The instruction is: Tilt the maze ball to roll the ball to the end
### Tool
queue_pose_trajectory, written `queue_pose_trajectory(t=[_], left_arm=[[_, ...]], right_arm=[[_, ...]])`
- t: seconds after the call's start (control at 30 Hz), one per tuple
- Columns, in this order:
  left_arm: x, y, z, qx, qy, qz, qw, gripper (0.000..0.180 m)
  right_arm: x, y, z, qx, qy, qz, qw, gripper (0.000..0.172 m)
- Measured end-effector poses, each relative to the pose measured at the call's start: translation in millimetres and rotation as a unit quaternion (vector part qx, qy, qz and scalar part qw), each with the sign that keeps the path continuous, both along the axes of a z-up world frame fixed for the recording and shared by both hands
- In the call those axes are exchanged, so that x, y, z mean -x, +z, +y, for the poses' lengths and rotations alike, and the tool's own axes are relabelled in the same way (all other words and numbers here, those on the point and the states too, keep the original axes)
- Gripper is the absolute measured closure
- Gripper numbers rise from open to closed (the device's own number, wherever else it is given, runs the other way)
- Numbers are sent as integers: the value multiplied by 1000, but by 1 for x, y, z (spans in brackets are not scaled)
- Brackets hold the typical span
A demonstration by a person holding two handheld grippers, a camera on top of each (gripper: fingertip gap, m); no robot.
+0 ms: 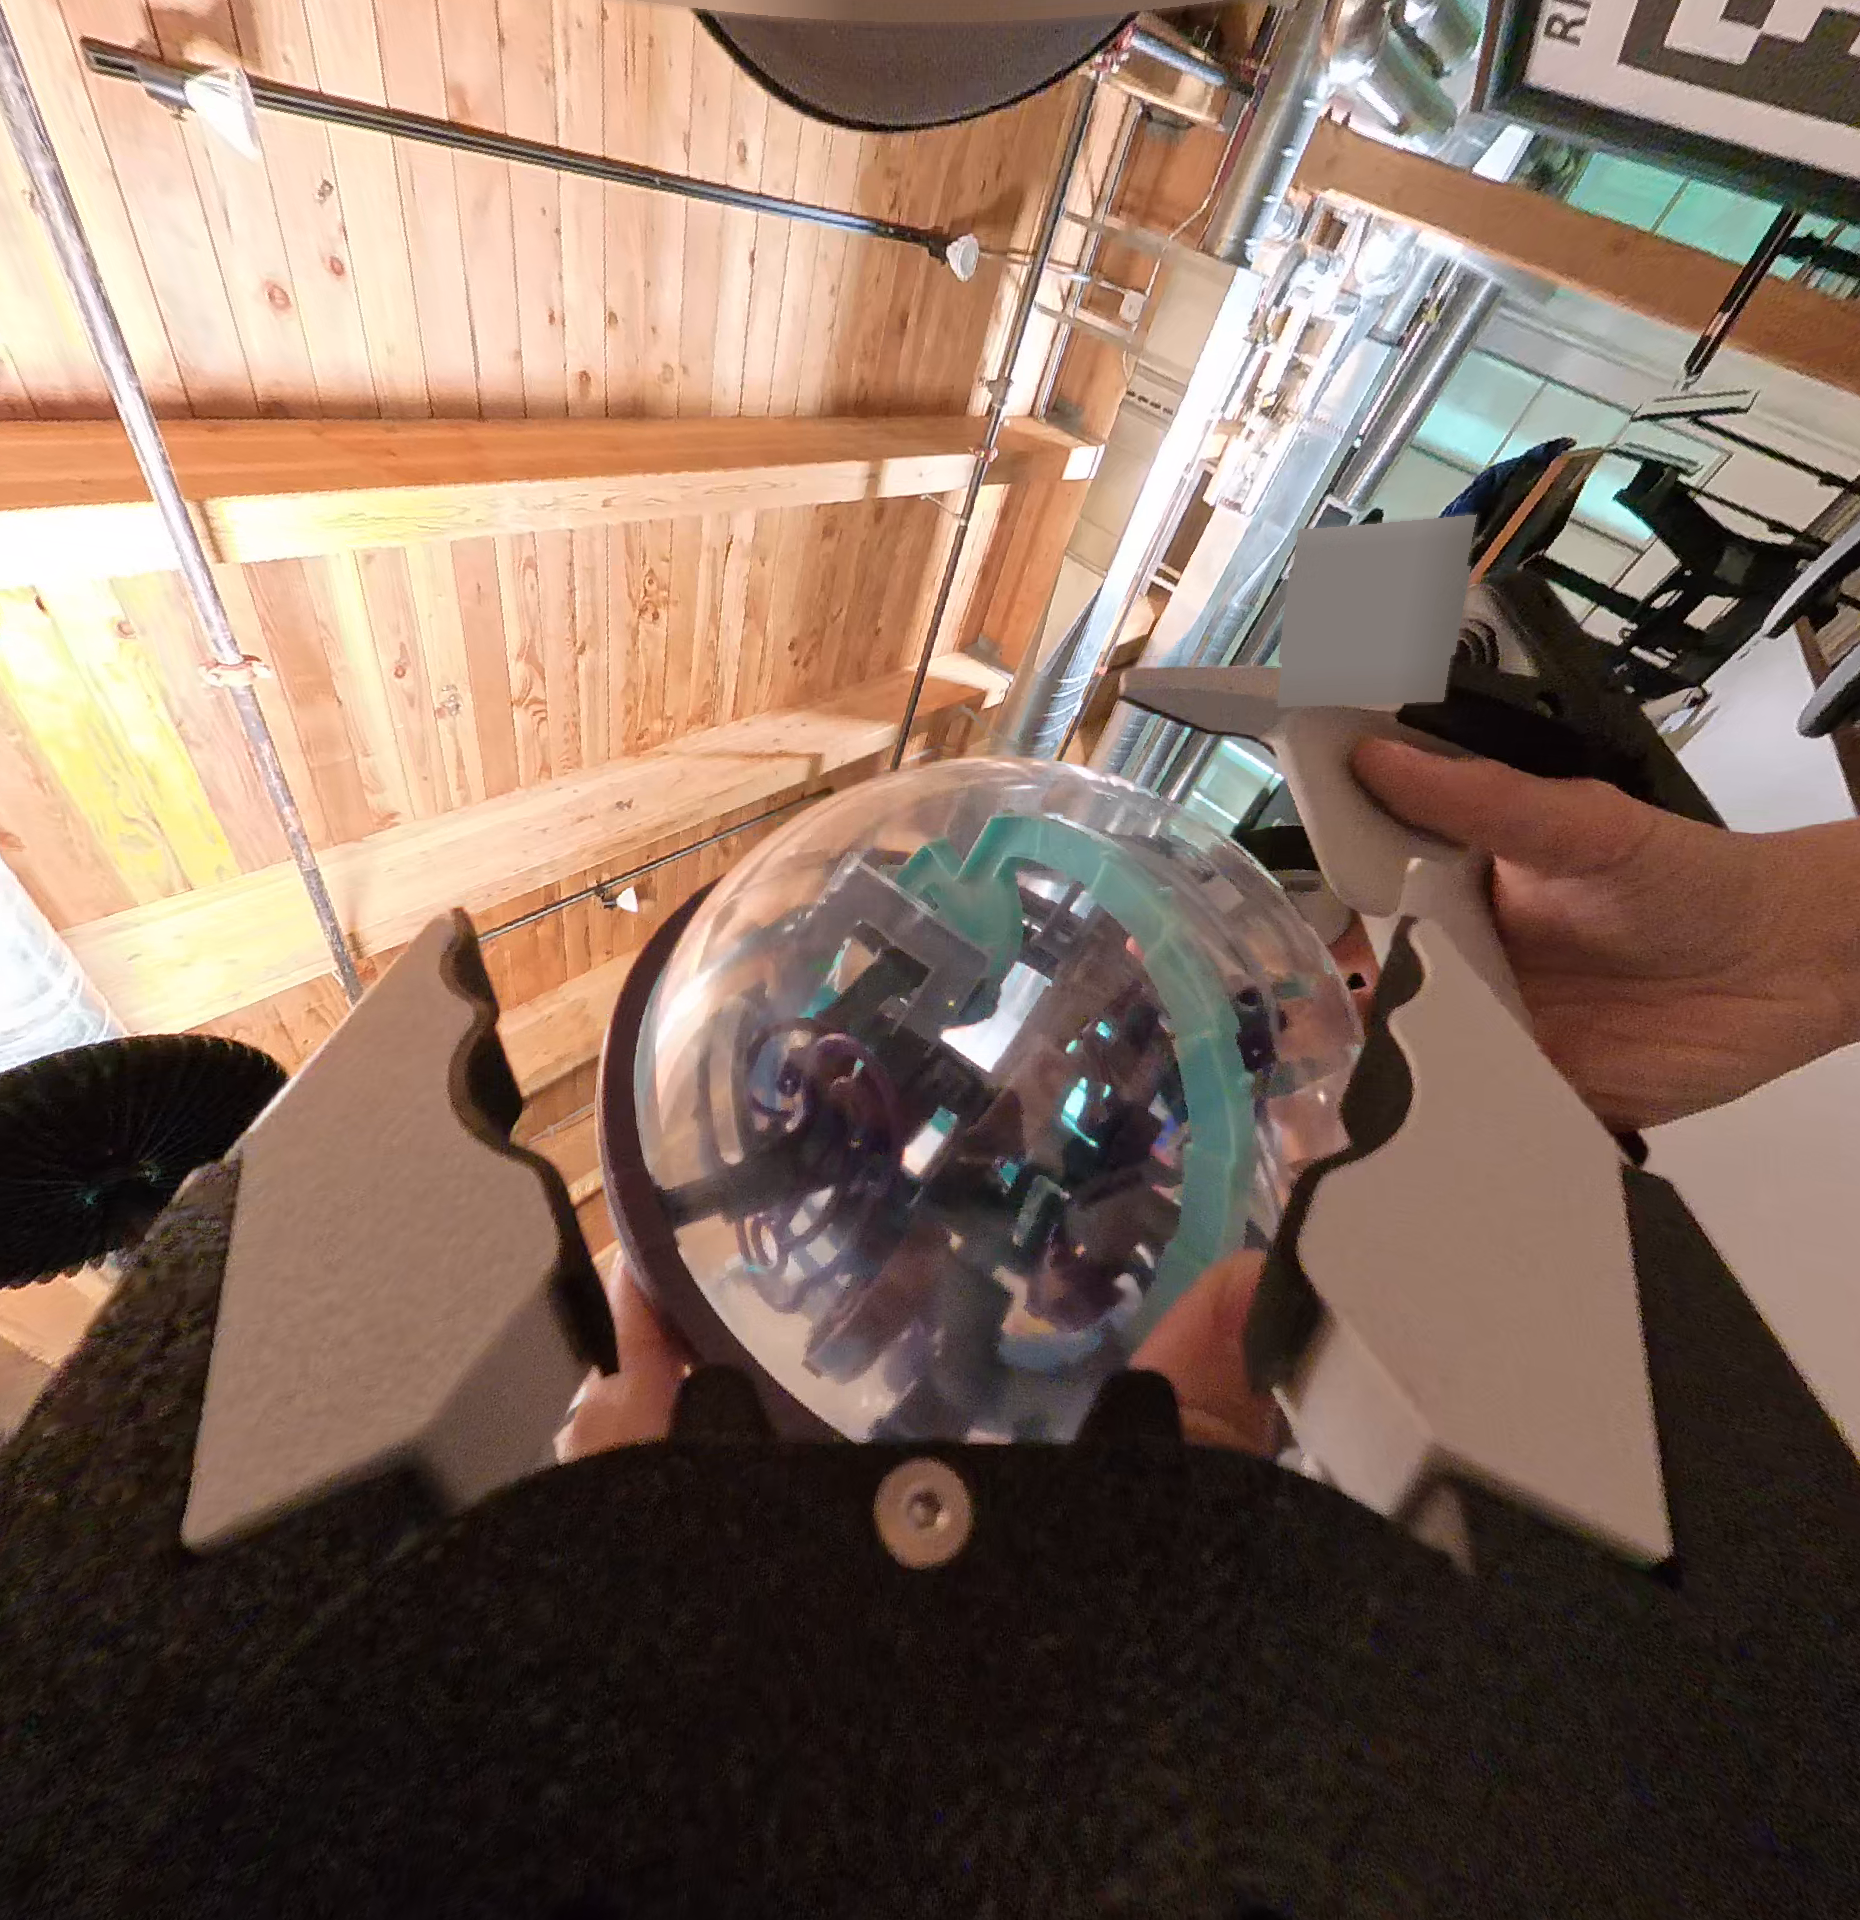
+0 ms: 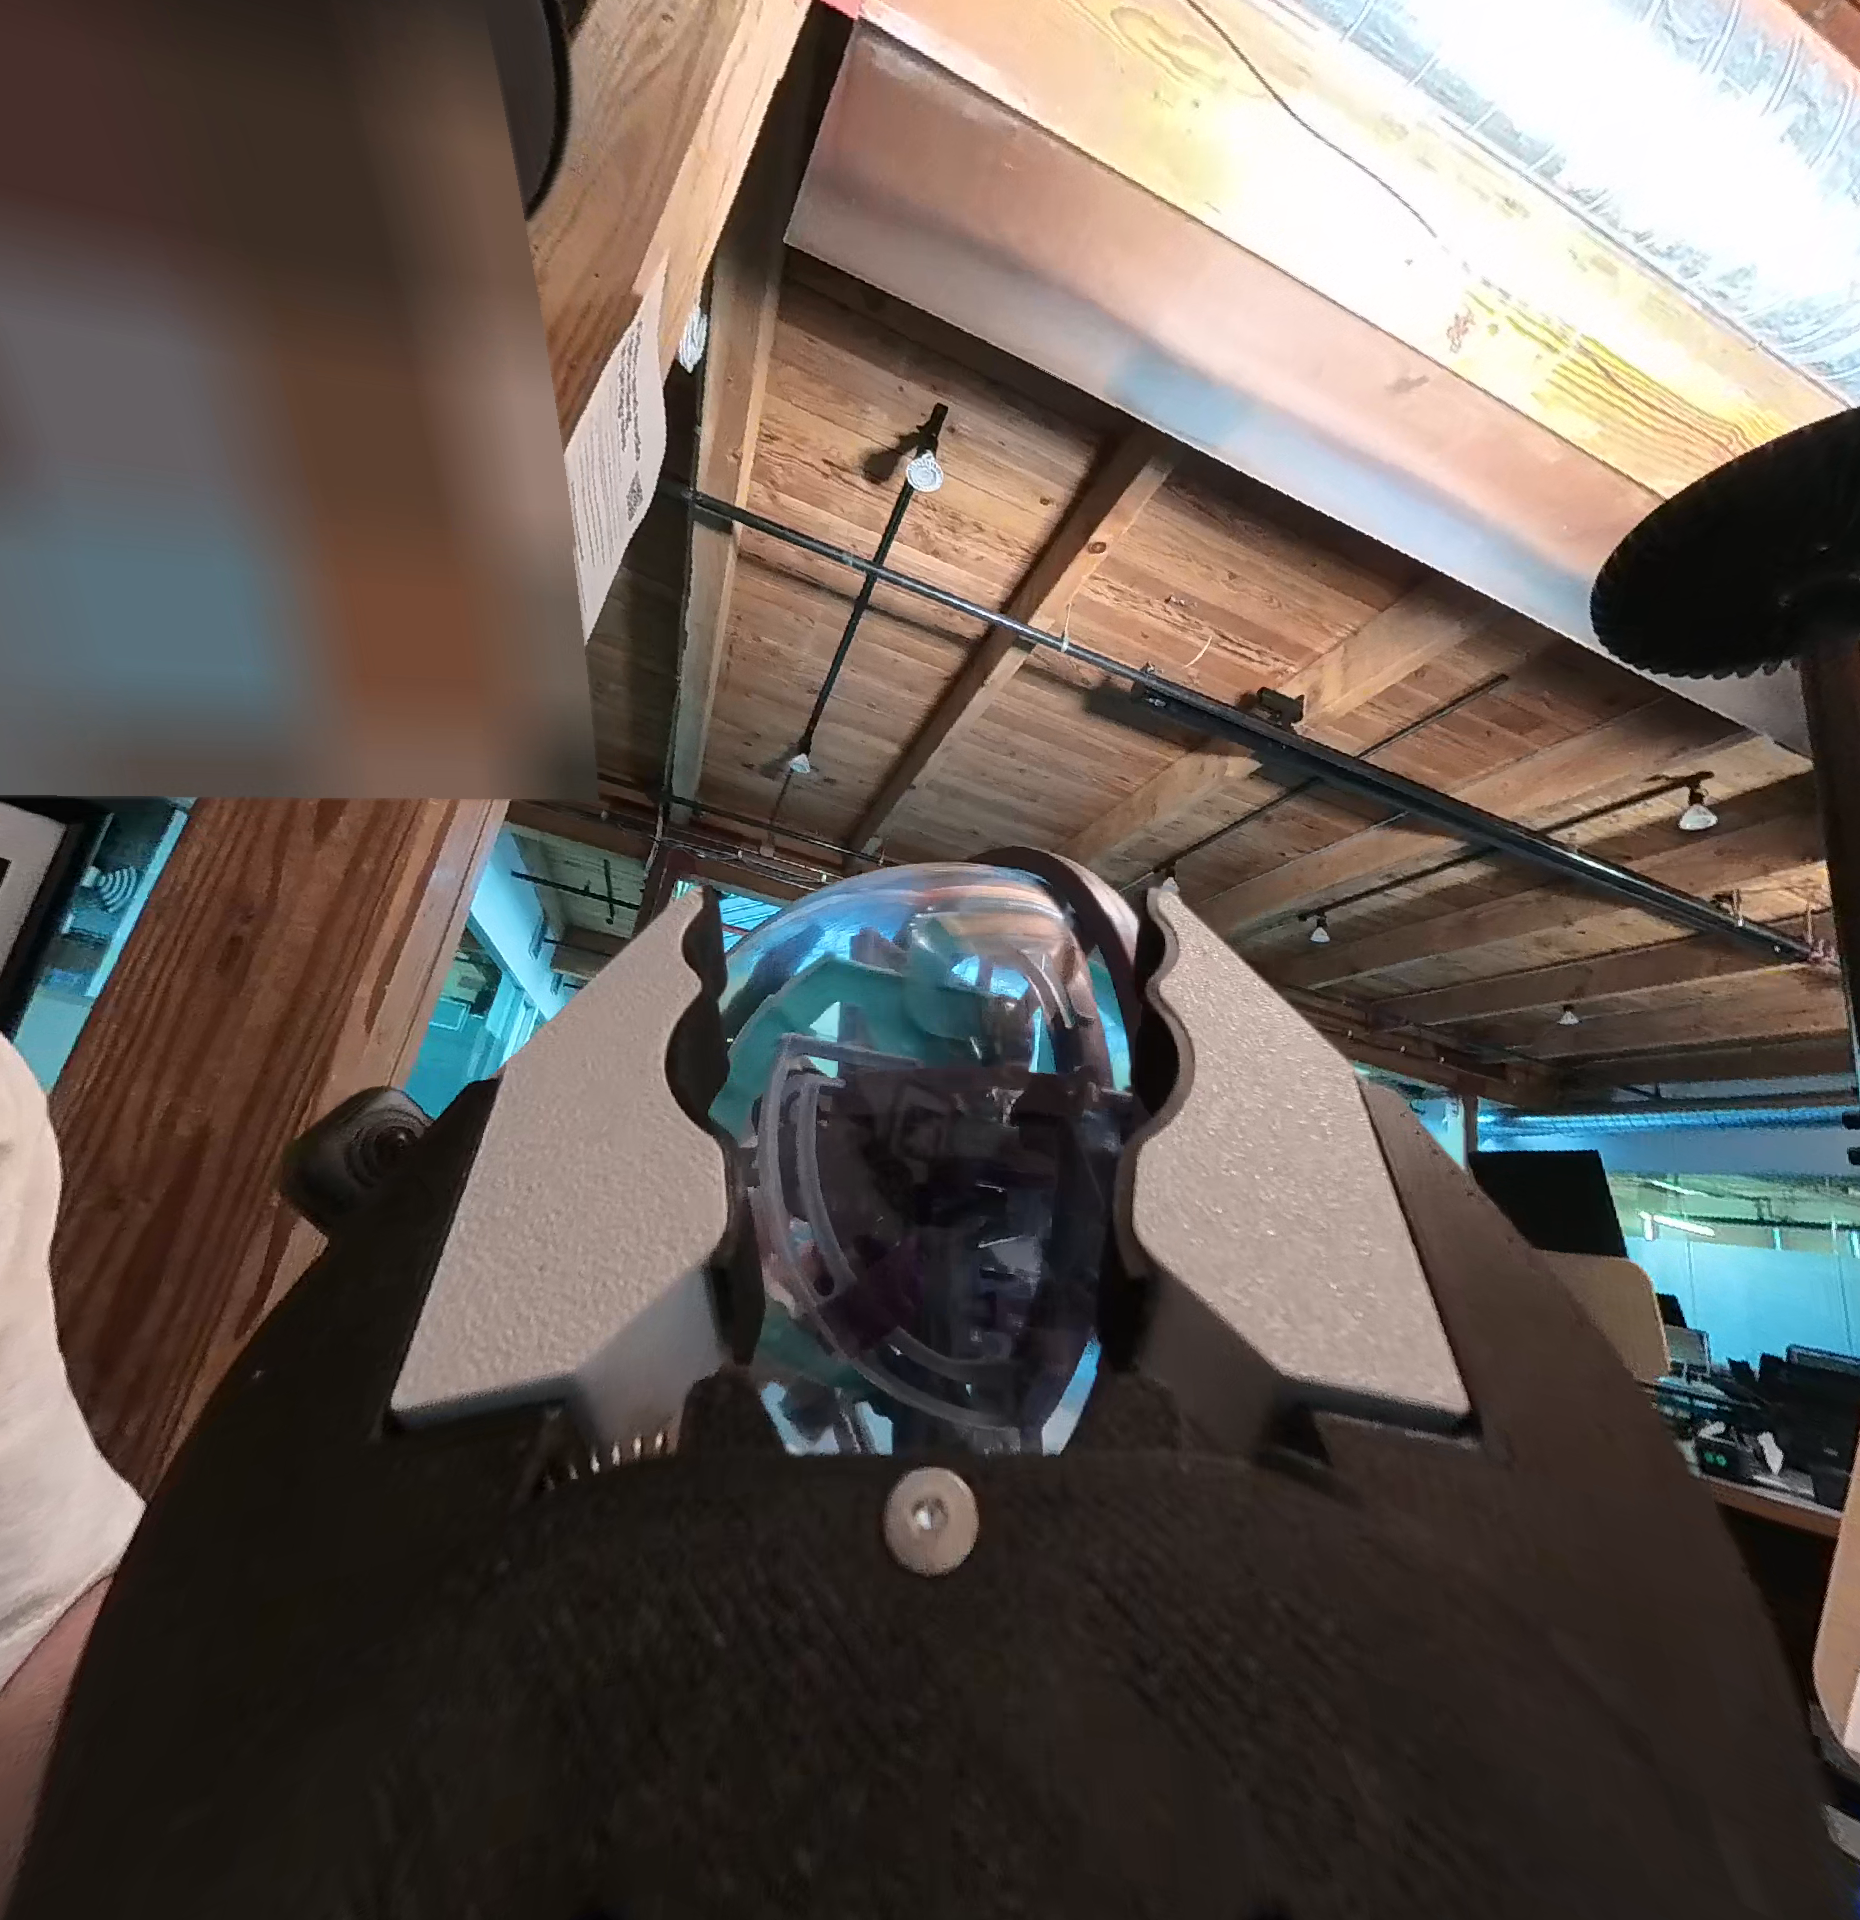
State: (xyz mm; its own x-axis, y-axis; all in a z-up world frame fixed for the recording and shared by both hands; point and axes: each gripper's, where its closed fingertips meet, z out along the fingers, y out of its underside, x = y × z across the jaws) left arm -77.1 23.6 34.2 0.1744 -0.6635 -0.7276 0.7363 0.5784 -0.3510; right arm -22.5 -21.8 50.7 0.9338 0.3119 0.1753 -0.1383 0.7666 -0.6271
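The maze ball [image 1: 967,1101] is a clear sphere with teal and grey tracks inside and a dark ring around it, held up toward the ceiling. My left gripper [image 1: 931,930] stands wide open around it. Wood shows between its left pad [image 1: 490,1049] and the ball. A hand's fingers [image 1: 635,1351] touch the ball's base between the jaws. My right gripper [image 2: 926,904] is shut on the ball [image 2: 905,1143], with both pads pressed on its sides. In the left wrist view its white fingers [image 1: 1331,790] meet the ball's far right side, with a hand [image 1: 1632,935] behind them. The small rolling ball cannot be made out.
A wooden plank ceiling with beams [image 1: 490,468], metal pipes and track lights is overhead. A black ribbed disc [image 1: 105,1153] is at the left; it also shows at the right of the right wrist view [image 2: 1757,561]. A person's pale sleeve [image 2: 12,1351] is at the left edge.
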Motion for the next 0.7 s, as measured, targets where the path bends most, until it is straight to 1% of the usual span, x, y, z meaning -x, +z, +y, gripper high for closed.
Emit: queue_pose_trajectory(t=[0.13,0.37,0.57,0.7], left_arm=[[-1,0,2,3,5,4,1000,24],[3,-1,-7,-31,17,-13,999,23],[9,0,-12,-44,9,-28,999,24],[19,-1,-22,-73,-2,-51,996,24]], right_arm=[[-2,-2,2,1,7,8,1000,95],[2,-1,-1,-6,2,-9,1000,93],[8,0,-7,-20,8,-24,999,94],[13,3,-16,-44,21,-31,998,95]])
